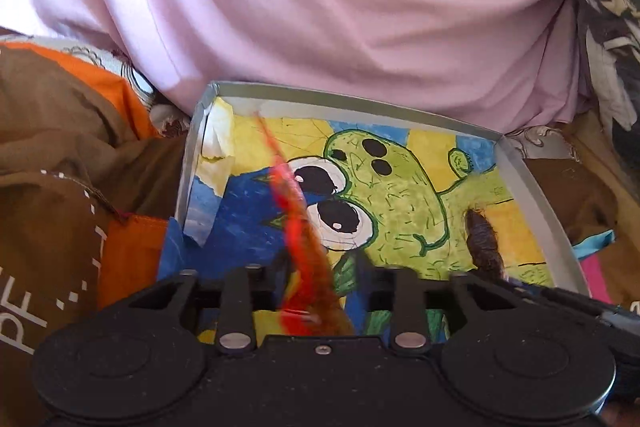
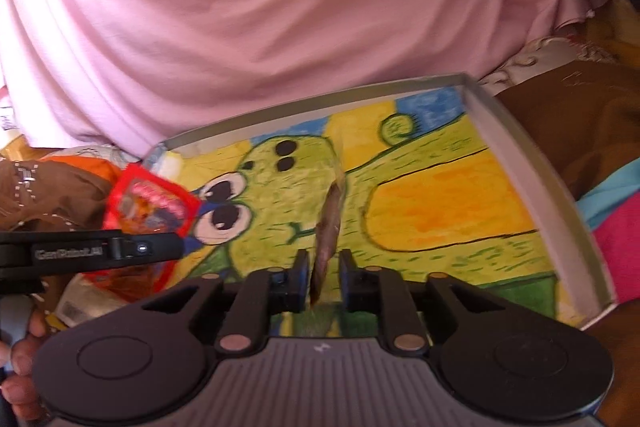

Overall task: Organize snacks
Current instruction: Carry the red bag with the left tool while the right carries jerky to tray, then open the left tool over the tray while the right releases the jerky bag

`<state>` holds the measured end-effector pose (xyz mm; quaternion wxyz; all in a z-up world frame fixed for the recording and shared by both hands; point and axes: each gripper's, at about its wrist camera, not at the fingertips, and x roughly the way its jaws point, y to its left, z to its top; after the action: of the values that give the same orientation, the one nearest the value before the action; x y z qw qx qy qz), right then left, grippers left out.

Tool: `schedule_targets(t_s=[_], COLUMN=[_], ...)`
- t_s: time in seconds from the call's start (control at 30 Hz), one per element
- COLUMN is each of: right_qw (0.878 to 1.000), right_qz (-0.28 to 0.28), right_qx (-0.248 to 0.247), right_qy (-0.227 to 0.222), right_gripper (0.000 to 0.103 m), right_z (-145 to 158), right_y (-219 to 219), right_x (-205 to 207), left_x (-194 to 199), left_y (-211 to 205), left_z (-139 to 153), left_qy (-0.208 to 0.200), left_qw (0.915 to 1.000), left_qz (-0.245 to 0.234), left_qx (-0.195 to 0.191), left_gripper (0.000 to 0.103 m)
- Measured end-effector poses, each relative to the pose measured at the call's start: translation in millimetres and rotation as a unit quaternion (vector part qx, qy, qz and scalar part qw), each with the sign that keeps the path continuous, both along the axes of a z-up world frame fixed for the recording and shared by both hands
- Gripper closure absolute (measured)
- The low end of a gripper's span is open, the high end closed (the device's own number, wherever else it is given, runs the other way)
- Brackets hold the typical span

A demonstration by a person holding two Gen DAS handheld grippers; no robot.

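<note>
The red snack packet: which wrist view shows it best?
The right wrist view: the flat red snack packet faces the camera, printed front visible, held by the left gripper beside the tray. The left wrist view sees it only edge-on and blurred.

The shallow tray [image 2: 532, 163] has a mostly bare painted floor, widest open over the yellow patch at its right half. Its low grey walls rim the far and right sides. A person's pink shirt [image 2: 248, 11] rises close behind the far wall, blocking that way. A red packet [image 2: 152, 205] hangs over the tray's left corner, and a brown wrapper [image 2: 329, 223] stands edge-on at mid-floor. Bunched brown cloth [image 1: 60, 155] crowds the left outside.
</note>
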<state>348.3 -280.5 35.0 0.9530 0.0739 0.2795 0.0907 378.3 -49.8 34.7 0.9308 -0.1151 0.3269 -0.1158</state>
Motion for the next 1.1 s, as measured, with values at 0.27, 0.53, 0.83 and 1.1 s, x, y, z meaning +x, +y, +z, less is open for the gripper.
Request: schedule_targets(t_s=[0.27, 0.53, 0.83, 1.1], right_qw=[0.996, 0.978, 0.954, 0.957], right_qz=[-0.042, -0.05, -0.018, 0.01], right_qx=[-0.054, -0.103, -0.138, -0.134], right_qy=[-0.05, -0.175, -0.264, -0.259], right_gripper=[0.03, 0.0, 0.0, 0.0], right_z=[14, 39, 53, 46], right_y=[-11, -8, 1, 2], right_x=[-19, -74, -141, -188], left_x=[-15, -58, -123, -171], left_y=[2, 0, 1, 14], left_z=[12, 39, 58, 52], left_qy=[-0.026, -0.122, -0.193, -0.198], left_qw=[0.9987, 0.991, 0.9805, 0.9797], left_qz=[0.043, 0.052, 0.021, 0.012], left_qx=[0.007, 0.019, 0.03, 0.027], left_gripper=[0.013, 0.003, 0.001, 0.001])
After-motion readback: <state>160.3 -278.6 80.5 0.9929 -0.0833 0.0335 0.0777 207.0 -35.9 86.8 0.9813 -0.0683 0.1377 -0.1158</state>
